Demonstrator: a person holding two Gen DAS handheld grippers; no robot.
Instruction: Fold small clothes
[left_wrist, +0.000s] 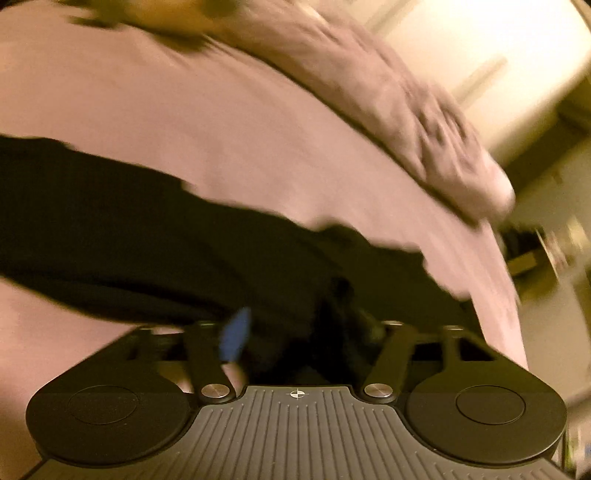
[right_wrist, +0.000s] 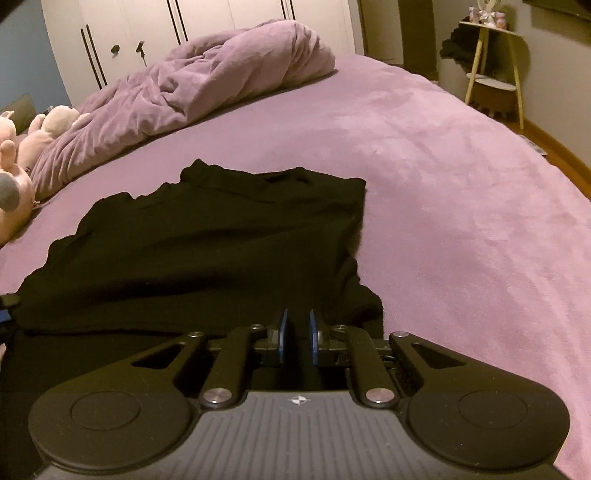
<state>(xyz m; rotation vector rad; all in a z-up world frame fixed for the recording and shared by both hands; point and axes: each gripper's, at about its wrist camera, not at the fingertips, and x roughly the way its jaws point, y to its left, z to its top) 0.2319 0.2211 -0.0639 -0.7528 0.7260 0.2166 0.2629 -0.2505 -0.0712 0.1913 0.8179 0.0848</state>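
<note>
A black garment (right_wrist: 207, 243) lies partly folded on the purple bed (right_wrist: 443, 166), its ragged edge to the left and a straighter edge to the right. My right gripper (right_wrist: 297, 332) is at the garment's near right corner, its blue pads (right_wrist: 282, 332) drawn close with black cloth pinched between them. The left wrist view is blurred. There the garment (left_wrist: 147, 240) runs across the sheet (left_wrist: 147, 92). My left gripper (left_wrist: 303, 332) hangs over its near edge with the jaws wide apart. One blue pad (left_wrist: 234, 336) shows, and the pads do not press on the cloth.
A crumpled purple duvet (right_wrist: 207, 81) is heaped along the far side of the bed. Pink plush toys (right_wrist: 22, 147) sit at the left edge. White wardrobe doors (right_wrist: 147, 22) stand behind, and a small side table (right_wrist: 491, 66) is at the far right.
</note>
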